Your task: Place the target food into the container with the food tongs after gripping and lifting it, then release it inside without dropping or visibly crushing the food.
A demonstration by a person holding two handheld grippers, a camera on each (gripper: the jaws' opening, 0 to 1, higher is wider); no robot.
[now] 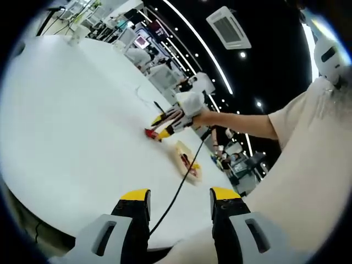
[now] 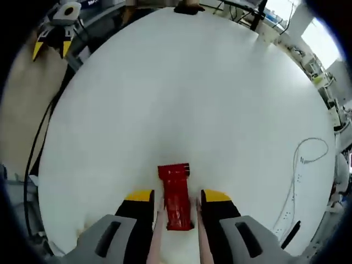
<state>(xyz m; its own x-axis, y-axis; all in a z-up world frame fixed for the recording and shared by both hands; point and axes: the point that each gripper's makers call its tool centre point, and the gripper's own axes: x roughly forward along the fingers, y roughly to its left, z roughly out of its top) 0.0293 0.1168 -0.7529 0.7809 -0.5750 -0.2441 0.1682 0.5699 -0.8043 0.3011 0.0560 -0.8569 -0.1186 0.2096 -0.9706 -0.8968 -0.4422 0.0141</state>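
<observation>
In the right gripper view, my right gripper (image 2: 177, 196) is shut on pale food tongs (image 2: 155, 234), whose arms run along the insides of the jaws. Between the tong arms sits a red, wrapped piece of food (image 2: 176, 192), low over the white table (image 2: 181, 88). The left gripper view shows that right gripper (image 1: 160, 127) in a gloved hand (image 1: 191, 104), with the red food (image 1: 149, 132) at its tip. A shallow yellowish container (image 1: 188, 160) holding small red pieces lies just beside it. My left gripper (image 1: 180, 194) hangs open at the table's near edge and holds nothing. It also appears far off (image 2: 52, 45).
A black cable (image 1: 179, 190) runs from the right gripper across the table past the container. A white cord (image 2: 308, 154) and a black object (image 2: 291, 231) lie near the table's right edge. Behind the table are desks and ceiling lights, and a person's arm and shirt (image 1: 308, 143).
</observation>
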